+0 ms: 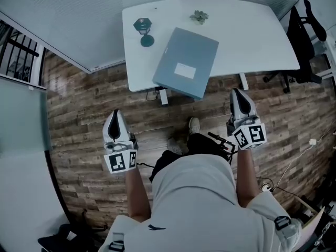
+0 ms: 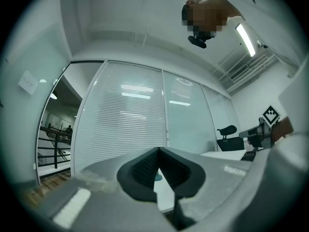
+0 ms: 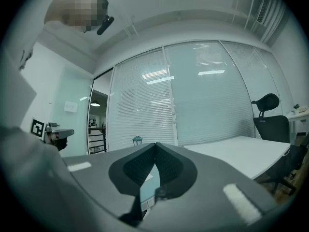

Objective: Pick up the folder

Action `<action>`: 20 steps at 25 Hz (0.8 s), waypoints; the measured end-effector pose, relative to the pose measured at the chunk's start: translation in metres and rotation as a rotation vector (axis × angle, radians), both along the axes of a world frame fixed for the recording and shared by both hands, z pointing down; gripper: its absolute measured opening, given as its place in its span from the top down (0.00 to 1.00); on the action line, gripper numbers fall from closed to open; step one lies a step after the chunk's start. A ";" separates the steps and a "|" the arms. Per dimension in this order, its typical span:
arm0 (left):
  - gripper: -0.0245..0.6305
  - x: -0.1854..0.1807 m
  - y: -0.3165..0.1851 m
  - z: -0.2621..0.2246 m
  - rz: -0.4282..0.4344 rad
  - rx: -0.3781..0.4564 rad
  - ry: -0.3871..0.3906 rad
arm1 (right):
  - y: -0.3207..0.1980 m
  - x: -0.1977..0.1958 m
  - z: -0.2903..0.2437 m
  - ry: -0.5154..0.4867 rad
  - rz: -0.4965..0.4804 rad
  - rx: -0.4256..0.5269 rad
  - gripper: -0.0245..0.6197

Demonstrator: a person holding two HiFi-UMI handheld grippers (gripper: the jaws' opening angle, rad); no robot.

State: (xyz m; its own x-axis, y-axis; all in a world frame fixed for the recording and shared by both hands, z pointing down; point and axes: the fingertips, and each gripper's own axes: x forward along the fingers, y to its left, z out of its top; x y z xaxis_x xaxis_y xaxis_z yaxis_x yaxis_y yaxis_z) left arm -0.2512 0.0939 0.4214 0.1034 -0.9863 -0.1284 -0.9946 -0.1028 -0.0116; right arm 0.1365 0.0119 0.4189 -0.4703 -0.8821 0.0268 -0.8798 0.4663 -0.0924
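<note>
Head view: both grippers closed and empty, short of the folder (image 1: 186, 62)

We start at the tools. Our left gripper (image 1: 115, 113) and right gripper (image 1: 238, 92) are held out in front of our body over the wooden floor (image 1: 79, 119), roughly level and pointing toward the table (image 1: 252, 30). In each gripper view the ribbed pads meet at the tips with nothing caught between them. We judge they are closed simply because nothing has been reached yet, so they will need to open before any grasp.

The blue-grey folder lies flat on the white table, turned at an angle. Its near corner sticks out past the table's front edge. That overhang looks like the natural place to take it, since a jaw could slide under the free corner. The right gripper is the nearer of the two, though it is clear of the folder.

Only the head view shows this layout, along with a small teal lantern (image 1: 143, 31) and a little plant-like ornament (image 1: 199, 17) behind the folder, and a dark office chair (image 1: 304, 35) at the right. The gripper views add what it lacks, namely the closed pads seen straight on. The right gripper view shows a pale blue surface with a label low in the gap behind its jaws, probably the folder. The left gripper view looks past its tips to bare tabletop and something small and teal.
</note>
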 end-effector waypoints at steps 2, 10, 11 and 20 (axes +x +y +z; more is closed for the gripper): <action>0.96 0.004 -0.009 0.003 -0.011 -0.006 0.000 | -0.015 0.003 0.004 0.003 -0.009 -0.010 0.96; 0.96 0.019 -0.064 0.002 -0.075 0.007 -0.012 | -0.087 0.021 0.005 0.028 -0.063 0.007 0.96; 0.96 0.023 -0.072 0.001 -0.081 0.010 -0.015 | -0.096 0.025 0.005 0.025 -0.068 0.008 0.96; 0.96 0.041 -0.110 -0.005 -0.146 0.001 -0.035 | -0.159 0.055 0.011 -0.031 -0.110 -0.016 0.96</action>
